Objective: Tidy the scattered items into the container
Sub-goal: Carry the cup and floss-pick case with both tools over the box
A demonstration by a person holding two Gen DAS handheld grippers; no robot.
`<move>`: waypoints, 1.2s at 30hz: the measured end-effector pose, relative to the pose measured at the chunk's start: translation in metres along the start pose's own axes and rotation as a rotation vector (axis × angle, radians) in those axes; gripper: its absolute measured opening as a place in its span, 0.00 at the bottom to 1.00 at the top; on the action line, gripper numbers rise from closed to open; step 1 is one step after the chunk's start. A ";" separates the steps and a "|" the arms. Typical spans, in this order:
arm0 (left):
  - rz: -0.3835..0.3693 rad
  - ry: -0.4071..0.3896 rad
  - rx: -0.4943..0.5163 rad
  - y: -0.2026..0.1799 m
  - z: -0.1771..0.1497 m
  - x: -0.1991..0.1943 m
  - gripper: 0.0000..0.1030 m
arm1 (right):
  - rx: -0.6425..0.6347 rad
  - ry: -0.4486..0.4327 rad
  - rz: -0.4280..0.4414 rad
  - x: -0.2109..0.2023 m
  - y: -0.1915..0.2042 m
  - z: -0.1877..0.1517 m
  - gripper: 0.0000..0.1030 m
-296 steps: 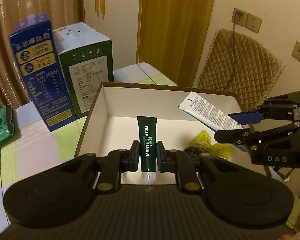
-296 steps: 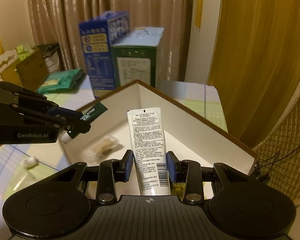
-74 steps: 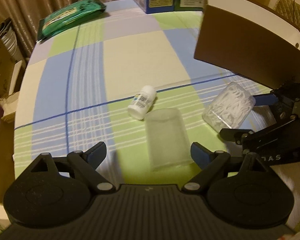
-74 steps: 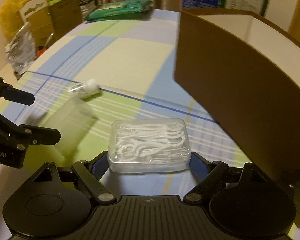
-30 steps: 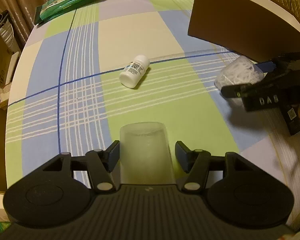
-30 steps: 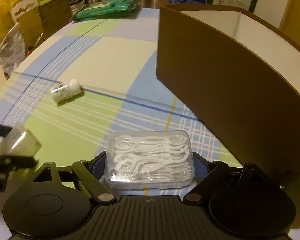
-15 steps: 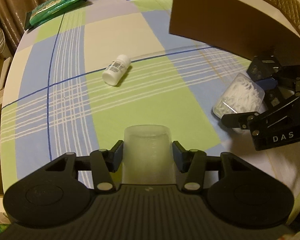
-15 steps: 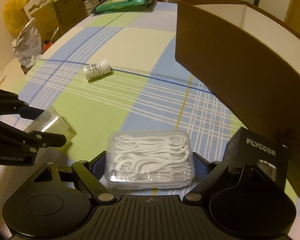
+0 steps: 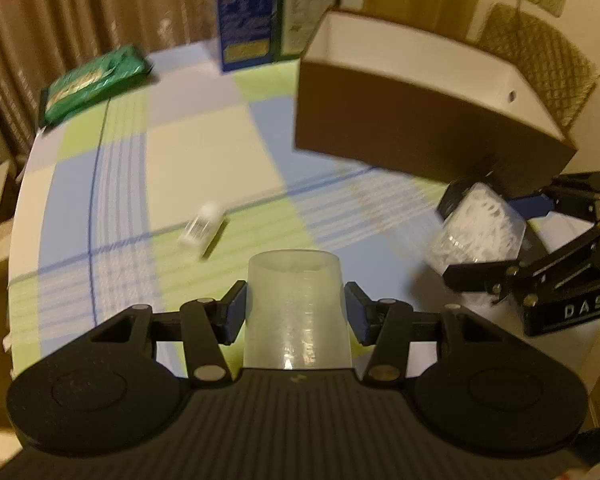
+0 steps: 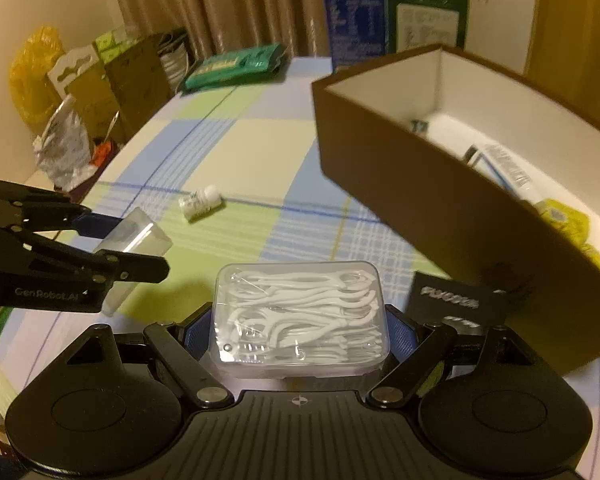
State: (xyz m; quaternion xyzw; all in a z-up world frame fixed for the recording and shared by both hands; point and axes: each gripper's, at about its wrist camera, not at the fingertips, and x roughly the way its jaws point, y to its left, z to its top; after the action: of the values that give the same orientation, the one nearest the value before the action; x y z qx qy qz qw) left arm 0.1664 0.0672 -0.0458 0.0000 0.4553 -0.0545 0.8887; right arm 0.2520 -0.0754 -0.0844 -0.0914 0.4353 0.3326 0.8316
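Because both hands carry a load at once, each gripper is clamped on one item and held clear of the table, between the loose things and the box. On the left, the left gripper (image 9: 295, 311) has its pads closed partway against the sides of a frosted cup (image 9: 296, 312), which lies along the fingers with its mouth pointing forward; that grip likely suits a light, slightly squashy wall. Ahead of it a small white bottle (image 9: 202, 227) lies on its side on the checked cloth (image 9: 204, 148), not yet collected. Further right, the right gripper (image 10: 302, 326) stands wide, its blue pads pressing the short ends of a clear floss-pick box (image 10: 302, 316), held flat so the lid faces up. Just beside it a black carton (image 10: 456, 300) sits against the brown box (image 10: 400, 184), the container, whose near wall rises to the right. Inside that box a white tube (image 10: 508, 170) and a yellow packet (image 10: 568, 220) already lie on the white floor.

Motion blur smears the left view, so the bottle's label is unreadable. Most of the box floor is hidden by its near wall from both cameras. Whether the cup holds anything cannot be told through its cloudy wall, and the black carton's lettering is too soft to read fully. No hand or sleeve shows.
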 end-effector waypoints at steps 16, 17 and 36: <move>-0.115 -0.165 0.145 -0.056 0.107 0.010 0.45 | 0.138 -0.172 -0.122 -0.066 -0.085 0.050 0.80; -0.121 -0.170 0.148 -0.060 0.116 0.012 0.45 | 0.139 -0.180 -0.132 -0.070 -0.092 0.053 0.80; -0.223 -0.051 0.218 -0.112 0.213 0.105 0.45 | -0.095 0.041 -0.122 -0.030 -0.203 0.091 0.80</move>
State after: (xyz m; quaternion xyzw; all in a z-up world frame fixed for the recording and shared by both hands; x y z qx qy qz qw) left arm 0.3889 -0.0651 -0.0008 0.0446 0.4209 -0.2022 0.8831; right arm 0.4286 -0.2041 -0.0337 -0.1641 0.4297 0.2995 0.8359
